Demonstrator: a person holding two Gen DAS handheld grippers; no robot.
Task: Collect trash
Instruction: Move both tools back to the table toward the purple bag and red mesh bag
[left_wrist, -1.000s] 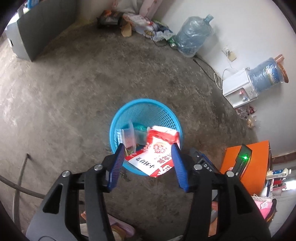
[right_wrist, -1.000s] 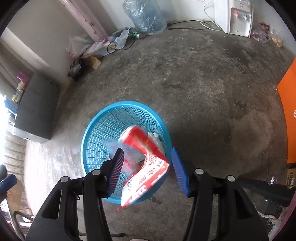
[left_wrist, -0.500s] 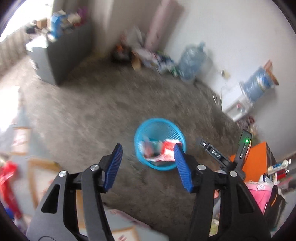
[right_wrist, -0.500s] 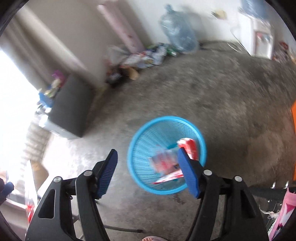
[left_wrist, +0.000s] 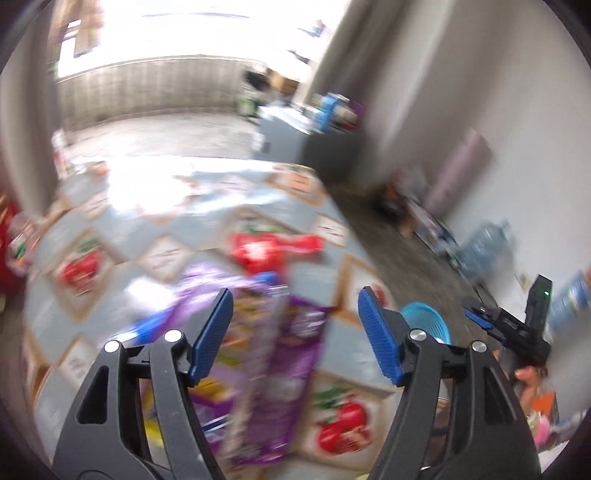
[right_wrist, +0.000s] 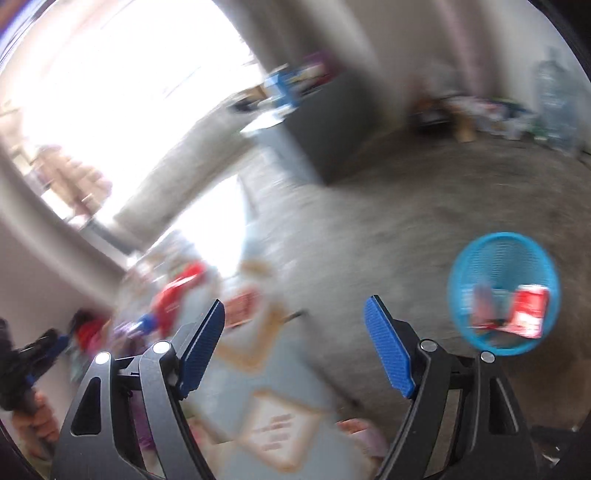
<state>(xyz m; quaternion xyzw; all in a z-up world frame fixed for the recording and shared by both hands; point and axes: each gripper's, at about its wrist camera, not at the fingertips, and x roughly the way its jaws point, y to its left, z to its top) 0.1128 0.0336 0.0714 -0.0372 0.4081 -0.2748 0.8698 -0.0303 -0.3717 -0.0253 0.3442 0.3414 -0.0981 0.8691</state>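
Over the patterned tablecloth (left_wrist: 354, 280), my left gripper (left_wrist: 293, 326) points down at a blurred purple packet (left_wrist: 280, 365) lying on the cloth; jaws opening, pads clear of everything, packet seen between them but below. Beyond it, a red packet (left_wrist: 273, 249) on the same cloth. Blue basket (left_wrist: 430, 323) sits on the concrete floor (left_wrist: 417, 266) off past my right-hand pad. My right gripper (right_wrist: 295, 343) hangs over the table edge, jaws opening too, nothing between them. From that side the basket (right_wrist: 502, 254) stands well apart to the right, red-and-white trash (right_wrist: 528, 310) inside against its near wall. All heavily motion-blurred. Water jug (right_wrist: 554, 107) by the far wall.
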